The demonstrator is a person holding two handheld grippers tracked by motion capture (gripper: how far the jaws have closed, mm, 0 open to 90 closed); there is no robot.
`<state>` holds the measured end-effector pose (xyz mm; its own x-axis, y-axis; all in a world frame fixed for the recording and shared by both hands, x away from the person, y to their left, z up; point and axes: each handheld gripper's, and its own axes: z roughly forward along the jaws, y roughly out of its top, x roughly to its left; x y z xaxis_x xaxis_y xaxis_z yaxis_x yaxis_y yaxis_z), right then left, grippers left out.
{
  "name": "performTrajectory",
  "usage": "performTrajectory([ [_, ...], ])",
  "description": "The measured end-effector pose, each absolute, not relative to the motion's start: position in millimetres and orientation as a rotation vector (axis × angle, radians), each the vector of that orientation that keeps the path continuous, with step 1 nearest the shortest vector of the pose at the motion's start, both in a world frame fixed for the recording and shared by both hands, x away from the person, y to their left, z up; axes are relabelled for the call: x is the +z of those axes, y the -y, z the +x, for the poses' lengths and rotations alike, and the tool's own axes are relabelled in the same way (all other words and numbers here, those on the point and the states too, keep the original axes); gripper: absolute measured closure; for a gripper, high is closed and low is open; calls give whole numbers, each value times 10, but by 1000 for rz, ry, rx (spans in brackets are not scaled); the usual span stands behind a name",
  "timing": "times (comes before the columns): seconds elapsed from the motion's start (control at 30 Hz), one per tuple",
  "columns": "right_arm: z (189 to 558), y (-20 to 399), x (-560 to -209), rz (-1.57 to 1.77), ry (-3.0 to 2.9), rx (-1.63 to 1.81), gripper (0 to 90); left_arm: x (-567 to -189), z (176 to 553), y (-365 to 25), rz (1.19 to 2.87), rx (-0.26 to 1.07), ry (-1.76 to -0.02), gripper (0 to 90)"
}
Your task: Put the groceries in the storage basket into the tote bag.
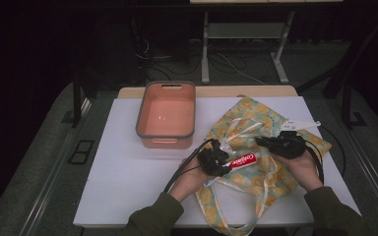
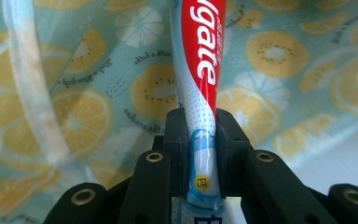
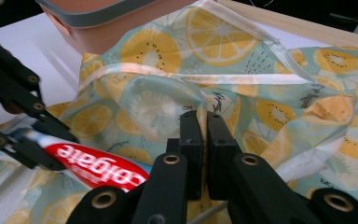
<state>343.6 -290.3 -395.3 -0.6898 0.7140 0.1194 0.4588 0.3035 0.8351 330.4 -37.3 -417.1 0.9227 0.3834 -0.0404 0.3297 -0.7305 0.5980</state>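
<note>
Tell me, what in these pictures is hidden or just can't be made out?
- Toothpaste tube: in the left gripper view, its far end is cut off by the top edge.
- Right gripper: its jaws are closed at a fold of the fruit-print bag; whether cloth is pinched between them cannot be told.
- Bag's inside: in the high view, its own cloth hides it.
- Pink bin: in the right gripper view, the top edge cuts it off.

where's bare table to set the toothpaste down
Bare white table lies left of the left hand-held gripper, in front of the pink tub. The right half is crowded by the lemon-print bag, where both grippers work.
</note>
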Motion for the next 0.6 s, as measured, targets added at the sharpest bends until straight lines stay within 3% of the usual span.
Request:
performTrajectory([
  [0.2, 3431, 2899, -3954, 1063, -2300, 1334, 866, -4246, 3308, 394, 2441, 112, -522, 760],
  [0.3, 3428, 2896, -3956, 1064, -2303, 1332, 866, -4251, 3297, 368, 2382, 120, -531, 714],
  [0.4, 3422, 2889, -3954, 1062, -2304, 1332, 866, -4181, 3283, 298, 2350, 137, -539, 455],
  [0.5, 3418, 2887, -3959, 1060, -2306, 1331, 866, -4070, 3221, 142, 2298, 139, -543, 333],
  [0.6, 3421, 2891, -3963, 1059, -2308, 1328, 866, -3988, 3137, -34, 2266, 159, -555, 267],
])
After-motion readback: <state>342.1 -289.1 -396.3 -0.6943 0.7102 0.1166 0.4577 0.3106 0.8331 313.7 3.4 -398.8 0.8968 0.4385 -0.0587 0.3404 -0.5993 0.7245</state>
